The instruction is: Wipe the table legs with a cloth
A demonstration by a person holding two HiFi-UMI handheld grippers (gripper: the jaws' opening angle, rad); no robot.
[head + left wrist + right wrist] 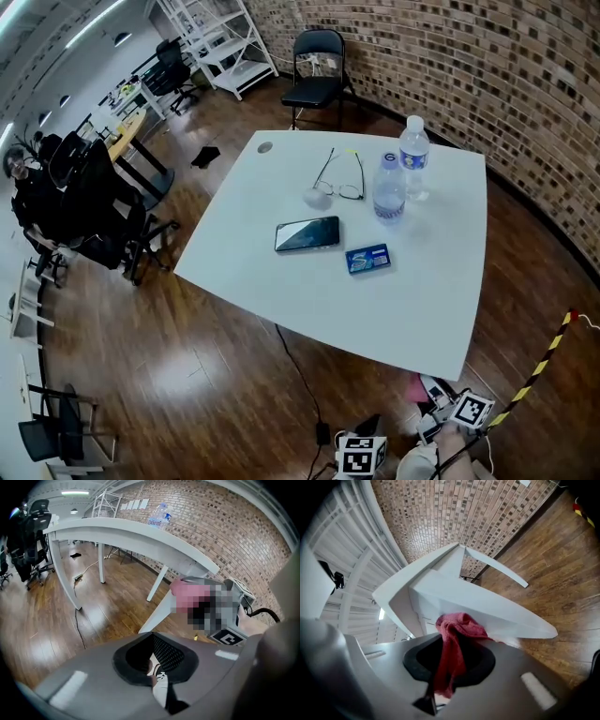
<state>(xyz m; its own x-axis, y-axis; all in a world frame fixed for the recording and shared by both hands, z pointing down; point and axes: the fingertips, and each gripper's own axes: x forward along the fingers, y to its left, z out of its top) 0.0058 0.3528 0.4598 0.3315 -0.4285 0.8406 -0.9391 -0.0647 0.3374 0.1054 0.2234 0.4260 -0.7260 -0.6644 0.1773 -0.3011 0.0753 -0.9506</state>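
Cloth: a red, nubbly terry cloth [458, 629], bunched into a soft wad. Its lower end is pinched between the jaws of the right gripper [440, 686], and its upper end bulges out ahead of them.
Contact: the top of the wad touches a slanted white table leg [497, 609], just where the leg leaves the frame under the tabletop.
Leg axis: in the right gripper view the leg's long axis runs from the frame down and outward to a tapered foot near the brown wooden floor [562, 573]. It lies across the line of the jaws, not along it.
Nearer gripper: the right one, since its cloth is already on the leg.
Left gripper [161, 686]: jaws drawn together with nothing between them. Only a white shoe shows past them. It hangs low, apart from the leg.
Table: a white, flat-topped table [422, 300]. In the head view both grippers sit below its near corner, close to the floor.
Step, as judged: wiping this near leg. The stroke probably has to slide along the slant toward the foot, with the wad pressed to the leg.
Risk, as judged: the loose wad may fold back or slip from the pinch as it drags.
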